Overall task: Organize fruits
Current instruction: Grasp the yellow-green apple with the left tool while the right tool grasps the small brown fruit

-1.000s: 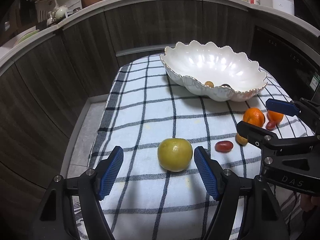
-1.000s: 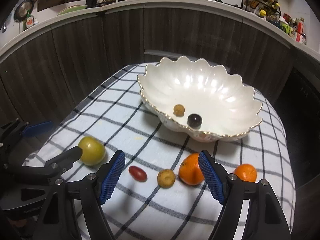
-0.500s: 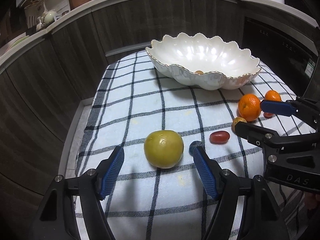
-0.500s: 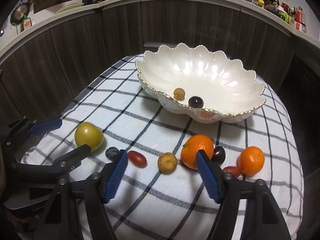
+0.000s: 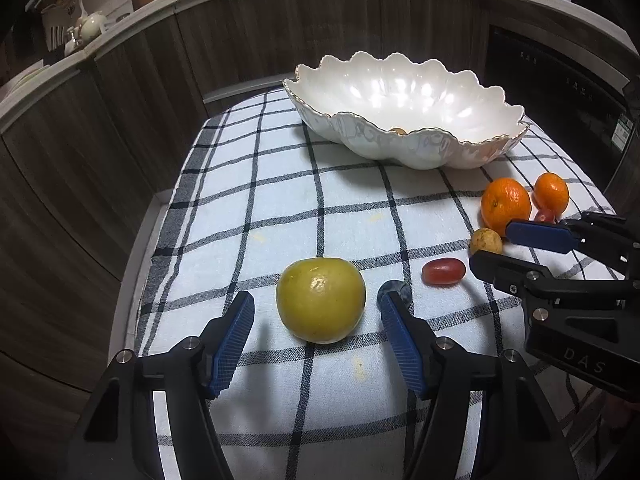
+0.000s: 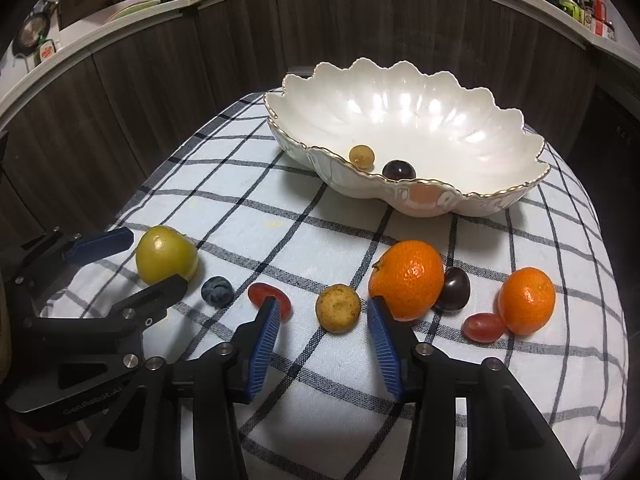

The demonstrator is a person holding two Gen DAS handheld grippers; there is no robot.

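A yellow-green apple [image 5: 320, 300] lies on the checked cloth between the open fingers of my left gripper [image 5: 316, 308], untouched; it also shows in the right wrist view [image 6: 166, 254]. A small tan fruit [image 6: 338, 308] lies between the open fingers of my right gripper [image 6: 322, 312]. A blueberry [image 6: 217, 291], a red grape tomato [image 6: 269, 298], a large mandarin [image 6: 406, 280], a dark cherry [image 6: 454, 288], a second red tomato [image 6: 482, 327] and a small mandarin [image 6: 526, 300] lie in a row. The white scalloped bowl [image 6: 460, 200] holds a tan fruit [image 6: 362, 156] and a dark cherry [image 6: 399, 170].
The checked cloth [image 5: 340, 208] covers a small table whose left edge [image 5: 136, 240] drops off. Dark wood cabinets [image 5: 120, 92] curve behind, with a worktop of kitchenware above. A black appliance [image 5: 560, 100] stands at the right.
Both grippers have come lower and closer to the cloth. The apple now sits between the left fingers, and the small tan fruit between the right fingers. No fruit has moved.
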